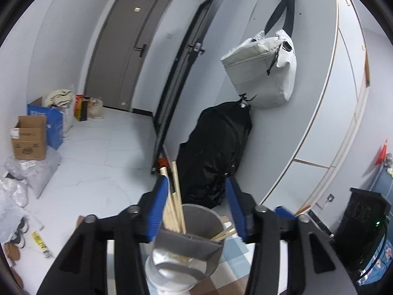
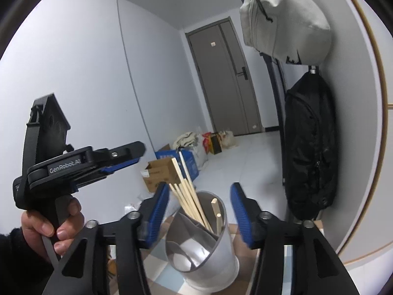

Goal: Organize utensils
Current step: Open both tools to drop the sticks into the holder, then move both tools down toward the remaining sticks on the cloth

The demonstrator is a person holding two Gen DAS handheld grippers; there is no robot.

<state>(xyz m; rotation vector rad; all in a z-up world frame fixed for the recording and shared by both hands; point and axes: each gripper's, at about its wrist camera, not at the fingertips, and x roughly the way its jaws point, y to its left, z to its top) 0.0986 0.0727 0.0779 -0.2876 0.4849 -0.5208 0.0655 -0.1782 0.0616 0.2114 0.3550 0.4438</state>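
Pale wooden chopsticks (image 2: pixel 189 196) leaning in a bunch, upright in a grey divided holder (image 2: pixel 216 253) on the checked tabletop (image 2: pixel 157 258). Left gripper (image 1: pixel 196 204) parted, gripping nothing. Right gripper (image 2: pixel 200 206) likewise wide, empty, flanking the holder.

Home entryway: front door (image 1: pixel 127 49), hung bags (image 1: pixel 262 71), cardboard boxes (image 1: pixel 29 137).

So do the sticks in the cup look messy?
A little. The pale wooden chopsticks fan out at different slants in the grey divided cup, and two short ones sit in the other compartment.
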